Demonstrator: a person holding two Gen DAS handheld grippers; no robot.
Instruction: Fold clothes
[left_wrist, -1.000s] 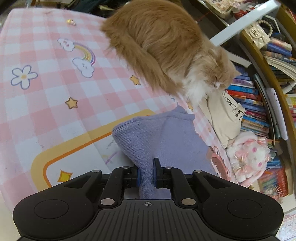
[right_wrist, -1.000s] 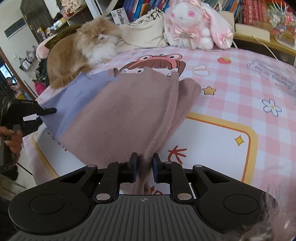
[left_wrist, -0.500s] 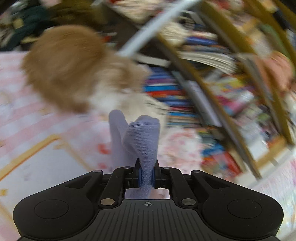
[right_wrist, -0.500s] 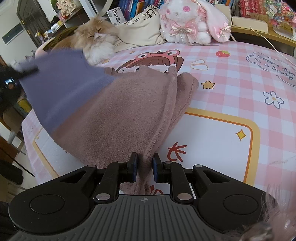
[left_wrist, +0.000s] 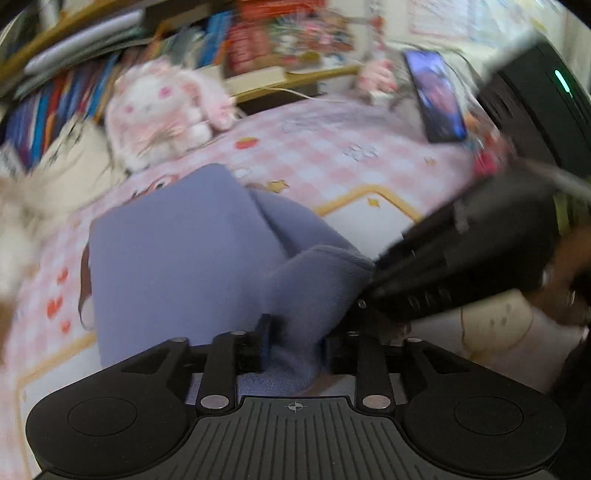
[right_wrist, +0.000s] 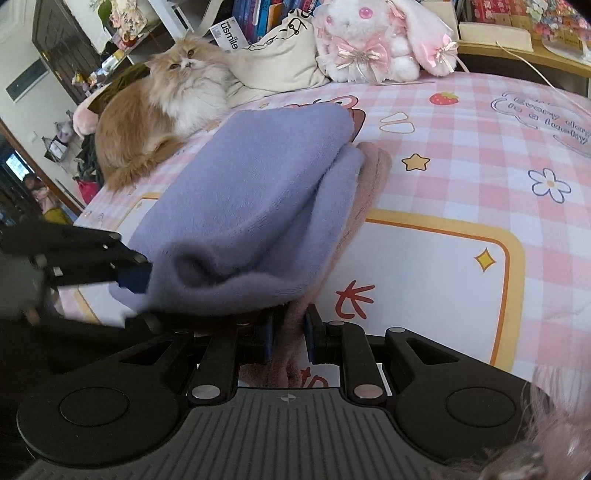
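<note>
A soft garment, lavender on one part (right_wrist: 258, 192) and dusty pink on the other (right_wrist: 369, 173), lies folded over on the pink checked table cover (right_wrist: 461, 122). My left gripper (left_wrist: 295, 332) is shut on the lavender end (left_wrist: 177, 258) and holds it over the pink part, close to my right gripper; it shows at the left of the right wrist view (right_wrist: 92, 258). My right gripper (right_wrist: 288, 332) is shut on the pink edge at the near side; it shows at the right of the left wrist view (left_wrist: 443, 277).
An orange and white cat (right_wrist: 159, 110) lies on the table's far left. A cream bag (right_wrist: 288, 59) and a pink plush rabbit (right_wrist: 373, 40) sit at the back. Bookshelves (left_wrist: 110, 85) stand behind. A phone (left_wrist: 439, 96) leans at the right.
My left gripper has swung the lavender end up and across, laying it over the pink part beside my right gripper. The right gripper has stayed put. The cat has raised its head.
</note>
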